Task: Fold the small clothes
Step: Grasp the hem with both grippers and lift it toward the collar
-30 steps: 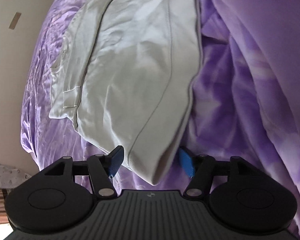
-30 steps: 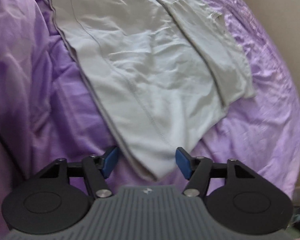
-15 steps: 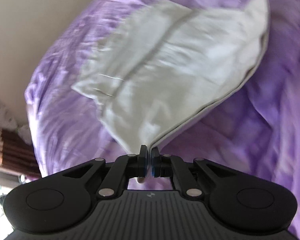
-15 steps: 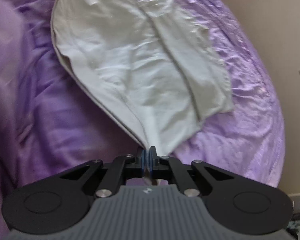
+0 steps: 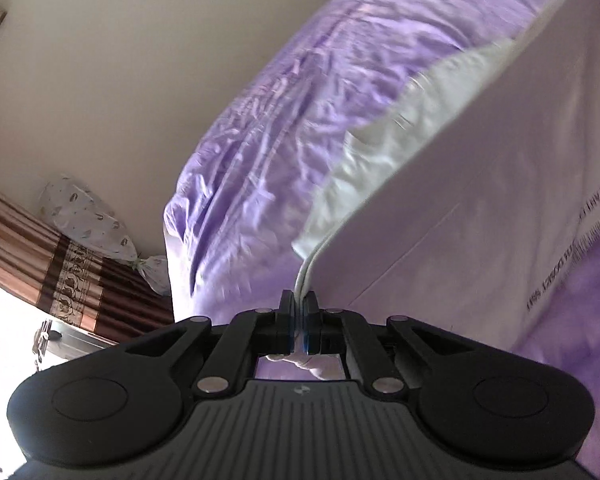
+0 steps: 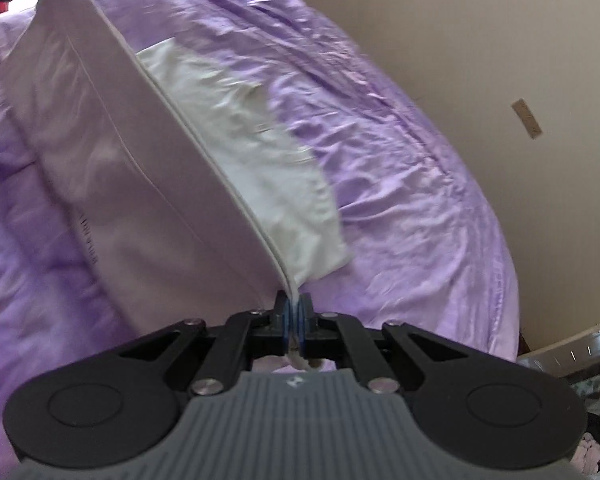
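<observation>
A pale grey-white garment (image 5: 480, 184) is lifted off a purple bed sheet (image 5: 284, 120), stretched taut between both grippers. My left gripper (image 5: 299, 326) is shut on one corner of its hem, the blue pads pinching the doubled edge. In the right wrist view the same garment (image 6: 132, 184) rises as a flat panel, and my right gripper (image 6: 295, 320) is shut on the opposite hem corner. A loose lower layer (image 6: 260, 168) of the garment hangs onto the sheet (image 6: 400, 200). Small printed text shows through the fabric near one side.
The bed's rounded edge (image 5: 176, 240) drops toward a beige floor. Striped brown curtains (image 5: 56, 264) and a patterned white bag (image 5: 92, 224) stand at the left. A tape strip (image 6: 526, 118) lies on the floor to the right of the bed.
Both grippers closed on the garment's hem corners, then rose and pulled back, lifting the cloth from flat on the bed into a taut raised sheet. Both views rolled.
</observation>
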